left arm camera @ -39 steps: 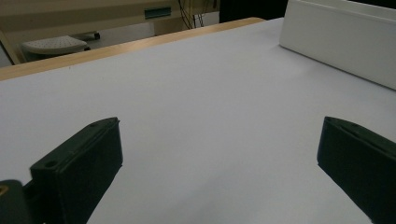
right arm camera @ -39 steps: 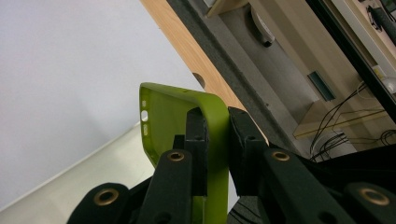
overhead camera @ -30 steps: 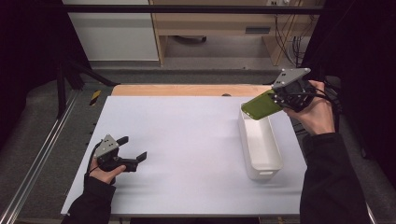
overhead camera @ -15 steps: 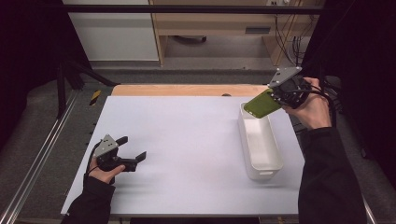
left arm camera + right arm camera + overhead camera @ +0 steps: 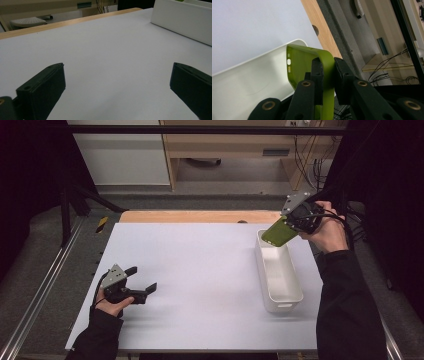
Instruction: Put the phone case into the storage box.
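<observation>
Phone case [image 5: 312,67], green, sits pinched in the right gripper [image 5: 295,220], which has dropped toward the far end of the white bin [image 5: 295,295] over the last second; release looks close. Left gripper [image 5: 135,287] rests open on the table [image 5: 200,270]. The case's lower part is hidden, probably clear of the bin.

A white table top [image 5: 200,270] with a wooden strip [image 5: 200,216] along its far edge; beyond it, a pale cabinet [image 5: 120,160], a wooden shelf unit [image 5: 230,145], hanging cables [image 5: 306,150].

Lab: black curtains [image 5: 30,180], cables [image 5: 310,150]
</observation>
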`<state>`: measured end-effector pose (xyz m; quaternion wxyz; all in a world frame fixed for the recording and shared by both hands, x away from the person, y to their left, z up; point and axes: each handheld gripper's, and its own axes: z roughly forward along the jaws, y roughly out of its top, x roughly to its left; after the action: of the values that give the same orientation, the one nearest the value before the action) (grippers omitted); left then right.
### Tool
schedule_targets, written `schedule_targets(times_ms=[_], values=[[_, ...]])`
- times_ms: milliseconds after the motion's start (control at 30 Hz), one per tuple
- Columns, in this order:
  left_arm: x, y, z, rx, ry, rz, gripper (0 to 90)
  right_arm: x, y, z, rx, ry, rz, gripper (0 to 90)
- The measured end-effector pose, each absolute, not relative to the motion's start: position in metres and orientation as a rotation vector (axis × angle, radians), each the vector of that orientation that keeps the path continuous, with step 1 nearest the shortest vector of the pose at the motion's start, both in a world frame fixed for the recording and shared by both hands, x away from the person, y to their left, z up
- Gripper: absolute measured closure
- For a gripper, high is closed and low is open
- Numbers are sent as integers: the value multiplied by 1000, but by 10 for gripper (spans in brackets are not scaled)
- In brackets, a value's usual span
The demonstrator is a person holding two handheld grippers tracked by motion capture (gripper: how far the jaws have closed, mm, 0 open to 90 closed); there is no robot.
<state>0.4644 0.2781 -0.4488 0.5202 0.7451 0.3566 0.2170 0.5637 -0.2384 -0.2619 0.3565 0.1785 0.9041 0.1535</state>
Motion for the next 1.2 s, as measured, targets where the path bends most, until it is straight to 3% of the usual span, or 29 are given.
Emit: schedule_targets(times_ms=[1200], values=[[466,276,-451,1815,843,505,0,600,-228,-293,166,2421,267,792]])
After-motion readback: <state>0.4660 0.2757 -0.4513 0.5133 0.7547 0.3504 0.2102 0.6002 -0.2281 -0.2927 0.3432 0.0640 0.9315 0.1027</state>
